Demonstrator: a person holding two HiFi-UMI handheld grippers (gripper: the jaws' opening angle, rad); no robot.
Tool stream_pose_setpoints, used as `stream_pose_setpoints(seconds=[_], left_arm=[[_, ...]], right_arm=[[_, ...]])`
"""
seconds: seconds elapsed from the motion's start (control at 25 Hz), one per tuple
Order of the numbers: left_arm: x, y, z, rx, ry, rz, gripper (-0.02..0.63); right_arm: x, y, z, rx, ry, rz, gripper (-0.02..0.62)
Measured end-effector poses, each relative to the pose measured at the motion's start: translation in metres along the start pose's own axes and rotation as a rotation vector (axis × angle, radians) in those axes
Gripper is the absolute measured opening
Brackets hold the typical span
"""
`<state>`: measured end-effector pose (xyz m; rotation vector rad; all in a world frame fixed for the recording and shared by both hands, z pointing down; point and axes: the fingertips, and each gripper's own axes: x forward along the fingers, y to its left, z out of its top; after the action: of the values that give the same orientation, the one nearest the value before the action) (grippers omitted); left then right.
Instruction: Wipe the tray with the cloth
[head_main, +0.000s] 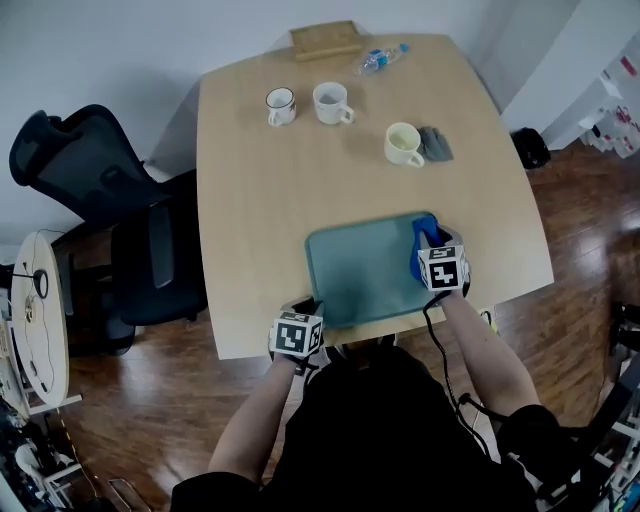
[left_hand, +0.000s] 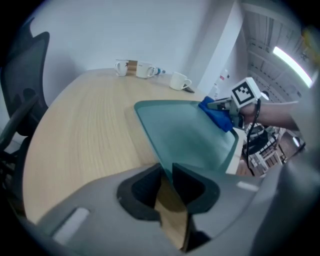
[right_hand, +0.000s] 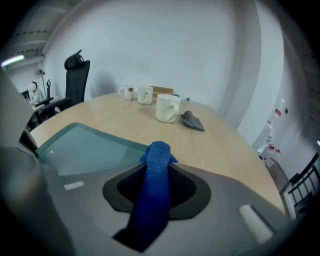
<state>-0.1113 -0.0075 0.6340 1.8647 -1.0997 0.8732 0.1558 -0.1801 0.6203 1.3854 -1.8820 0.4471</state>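
Observation:
A teal tray (head_main: 362, 272) lies at the near edge of the wooden table (head_main: 260, 200). My left gripper (head_main: 306, 312) is shut on the tray's near left corner; in the left gripper view the tray (left_hand: 192, 135) has its rim pinched between the dark pads of the left gripper (left_hand: 168, 176). My right gripper (head_main: 430, 243) is over the tray's far right corner, shut on a blue cloth (head_main: 423, 236). The blue cloth (right_hand: 157, 170) stands up between the jaws of the right gripper (right_hand: 158, 167), beside the tray (right_hand: 80, 145). From the left gripper view the cloth (left_hand: 217, 114) rests on the tray's right rim.
Three mugs (head_main: 281, 105) (head_main: 331, 102) (head_main: 403, 143) stand on the far half of the table, with a grey rag (head_main: 435, 143) beside the right one. A plastic bottle (head_main: 382, 58) and a wooden box (head_main: 325, 38) sit at the far edge. A black office chair (head_main: 100, 190) is at the left.

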Motion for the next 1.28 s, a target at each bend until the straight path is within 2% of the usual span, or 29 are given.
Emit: stream_pose_setpoints(seconds=[0.08, 0.16, 0.32, 0.56, 0.68, 0.76, 0.84, 0.92, 1.04, 1.28], left_arm=[[0.0, -0.001, 0.001, 0.004, 0.004, 0.002, 0.075], [0.0, -0.001, 0.002, 0.008, 0.006, 0.0, 0.075], [0.001, -0.002, 0.004, 0.01, -0.004, -0.011, 0.075], [0.001, 0.006, -0.002, 0.006, -0.032, -0.061, 0.076], [0.0, 0.004, -0.001, 0.01, -0.039, -0.073, 0.077], [0.0, 0.002, 0.001, 0.004, -0.052, -0.089, 0.078], [-0.001, 0.002, 0.003, 0.0, -0.064, -0.103, 0.078], [0.0, 0.005, 0.001, 0.006, -0.059, -0.106, 0.078], [0.001, 0.006, -0.001, 0.02, -0.046, -0.099, 0.08], [-0.001, 0.002, 0.001, 0.013, -0.042, -0.073, 0.08]], right_arm=[[0.003, 0.001, -0.004, 0.046, -0.009, 0.013, 0.114], [0.002, 0.011, 0.0, 0.048, -0.007, 0.009, 0.114], [-0.001, 0.06, 0.018, 0.025, -0.018, 0.041, 0.114], [-0.008, 0.187, 0.037, -0.092, -0.057, 0.205, 0.114], [-0.015, 0.244, 0.044, -0.152, -0.06, 0.335, 0.114], [-0.02, 0.275, 0.046, -0.216, -0.057, 0.426, 0.115], [-0.023, 0.292, 0.047, -0.293, -0.062, 0.471, 0.115], [-0.022, 0.294, 0.045, -0.337, -0.064, 0.468, 0.115], [-0.018, 0.274, 0.039, -0.328, -0.05, 0.404, 0.114], [-0.021, 0.183, 0.022, -0.233, -0.032, 0.263, 0.115]])
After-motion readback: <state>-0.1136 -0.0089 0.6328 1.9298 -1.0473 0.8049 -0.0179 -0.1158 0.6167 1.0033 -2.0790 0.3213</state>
